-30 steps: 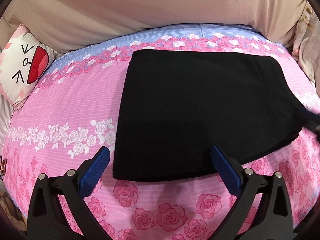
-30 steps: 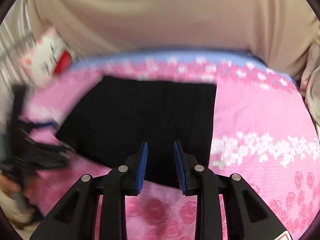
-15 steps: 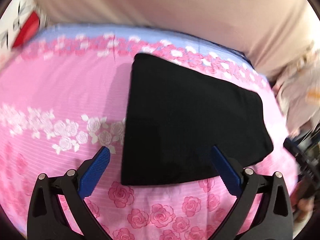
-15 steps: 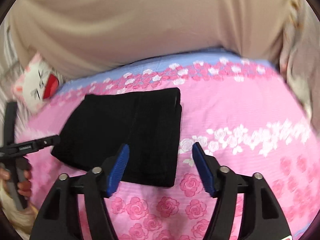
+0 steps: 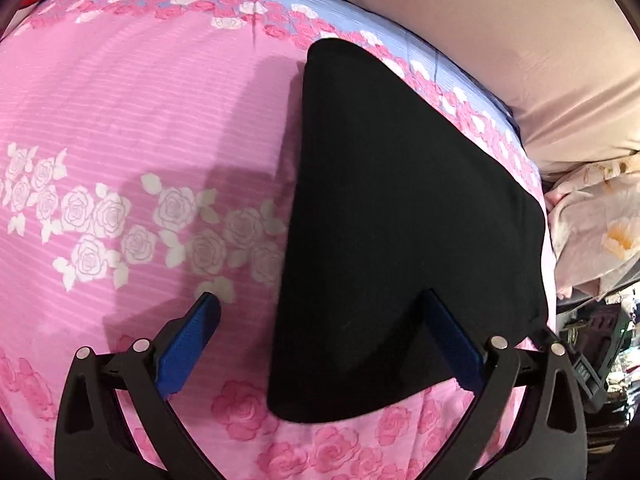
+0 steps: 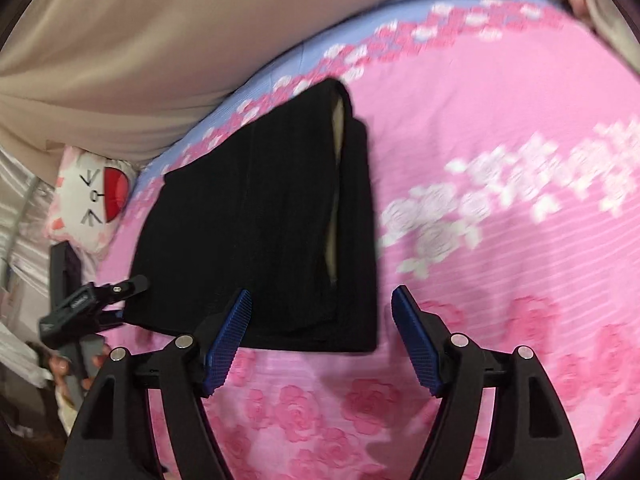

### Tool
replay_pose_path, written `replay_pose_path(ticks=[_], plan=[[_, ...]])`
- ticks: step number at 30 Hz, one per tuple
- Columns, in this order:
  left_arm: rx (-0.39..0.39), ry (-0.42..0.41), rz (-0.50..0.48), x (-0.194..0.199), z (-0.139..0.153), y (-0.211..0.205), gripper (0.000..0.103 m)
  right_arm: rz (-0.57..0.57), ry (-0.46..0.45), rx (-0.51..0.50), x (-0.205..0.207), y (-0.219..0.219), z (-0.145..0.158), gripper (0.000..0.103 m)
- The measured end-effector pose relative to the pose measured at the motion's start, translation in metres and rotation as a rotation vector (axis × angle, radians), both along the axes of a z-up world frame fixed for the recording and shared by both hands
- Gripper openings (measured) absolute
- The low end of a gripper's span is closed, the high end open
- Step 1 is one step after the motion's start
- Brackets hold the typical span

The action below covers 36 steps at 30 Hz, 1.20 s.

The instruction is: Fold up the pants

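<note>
The black pants (image 5: 392, 220) lie folded into a compact block on the pink rose-print bedsheet (image 5: 120, 120). In the right wrist view the pants (image 6: 272, 220) show stacked layers along their right edge. My left gripper (image 5: 320, 308) is open and empty, just above the near edge of the pants. My right gripper (image 6: 322, 300) is open and empty, over the near right corner of the pants. The left gripper also shows at the left edge of the right wrist view (image 6: 96, 300), held by a hand.
A beige cover (image 6: 160, 40) runs along the far side of the bed. A white cat-face pillow (image 6: 88, 200) lies at the far left corner. Floral bedding (image 5: 600, 232) is bunched at the right beside the bed.
Both views have swung and drawn back from the pants. My right gripper opened from nearly shut a second ago. The pants lie still.
</note>
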<state>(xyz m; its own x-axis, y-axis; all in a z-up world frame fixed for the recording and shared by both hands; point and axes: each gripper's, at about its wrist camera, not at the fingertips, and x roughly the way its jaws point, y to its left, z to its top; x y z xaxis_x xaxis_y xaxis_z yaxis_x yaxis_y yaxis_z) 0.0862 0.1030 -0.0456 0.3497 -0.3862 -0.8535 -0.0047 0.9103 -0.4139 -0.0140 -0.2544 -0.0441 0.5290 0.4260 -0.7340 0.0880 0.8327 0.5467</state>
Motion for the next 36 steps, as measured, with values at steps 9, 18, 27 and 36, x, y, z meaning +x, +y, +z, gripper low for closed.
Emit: replay_pose_path(ticks=[9,18,27,36], plan=[[0.043,-0.063,-0.094,0.005,0.004,-0.037,0.069,-0.016,-0.040,0.013,0.009,0.017,-0.005,0.049],[0.012,-0.091,-0.149,-0.048,0.040,-0.021,0.041,0.084,-0.093,0.020,-0.047,0.024,0.037,0.034],[0.063,-0.038,-0.218,-0.144,0.032,-0.017,0.043,0.097,0.016,0.017,-0.124,0.023,0.004,0.045],[0.299,-0.254,-0.045,-0.156,0.089,0.014,0.067,-0.028,-0.257,-0.268,-0.144,0.007,0.087,0.060]])
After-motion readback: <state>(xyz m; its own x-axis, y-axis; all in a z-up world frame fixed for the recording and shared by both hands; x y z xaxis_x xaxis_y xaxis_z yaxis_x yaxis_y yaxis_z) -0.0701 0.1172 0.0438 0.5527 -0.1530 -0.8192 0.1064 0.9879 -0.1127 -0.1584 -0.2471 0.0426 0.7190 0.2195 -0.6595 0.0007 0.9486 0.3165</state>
